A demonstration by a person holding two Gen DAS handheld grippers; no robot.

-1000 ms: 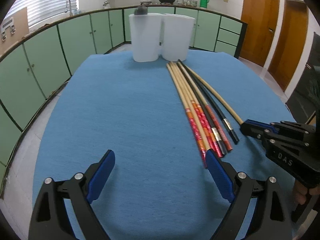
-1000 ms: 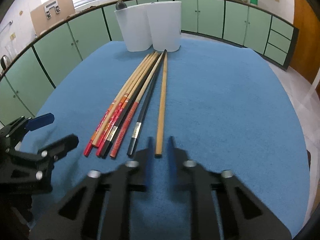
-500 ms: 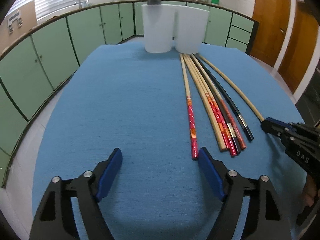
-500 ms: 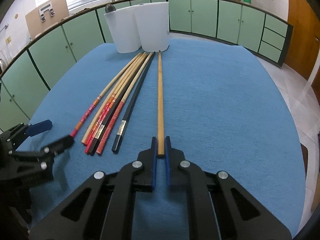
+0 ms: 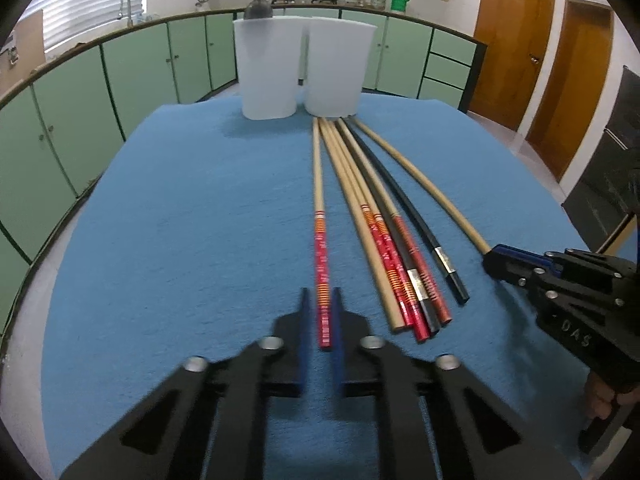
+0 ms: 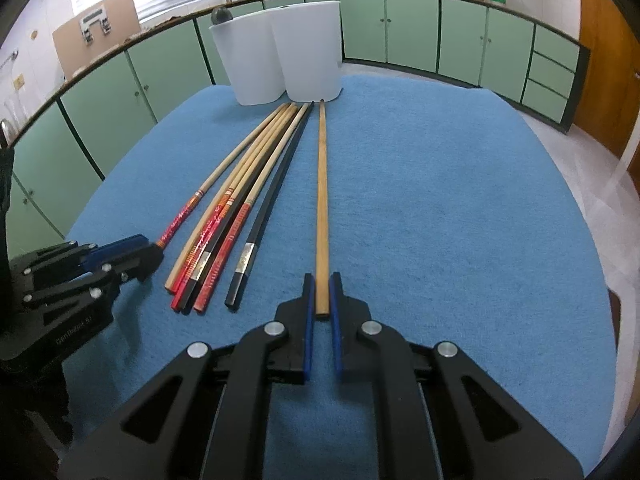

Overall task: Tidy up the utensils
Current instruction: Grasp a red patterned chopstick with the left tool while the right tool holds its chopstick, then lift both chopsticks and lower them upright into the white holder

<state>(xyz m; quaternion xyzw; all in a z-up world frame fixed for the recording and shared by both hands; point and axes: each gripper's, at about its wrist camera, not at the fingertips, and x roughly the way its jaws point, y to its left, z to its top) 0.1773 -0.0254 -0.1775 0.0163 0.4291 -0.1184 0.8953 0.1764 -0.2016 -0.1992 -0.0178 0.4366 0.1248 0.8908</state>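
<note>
Left tool clamps the red-ended chopstick; right tool clamps the plain chopstick.

Right gripper body is showing white letters "DAS"; left gripper body is carrying a pale label, too blurred to read.

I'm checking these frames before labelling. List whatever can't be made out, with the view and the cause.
- Inside of the white containers: both views, hidden by their opaque walls.
- Dark object above the left container's rim: both views, mostly hidden behind the rim.
- Near tip of the plain wooden chopstick: left wrist view, covered by the right gripper.
- Left gripper fingers: left wrist view, blurred, so firm contact with the red-patterned chopstick is unclear.
</note>
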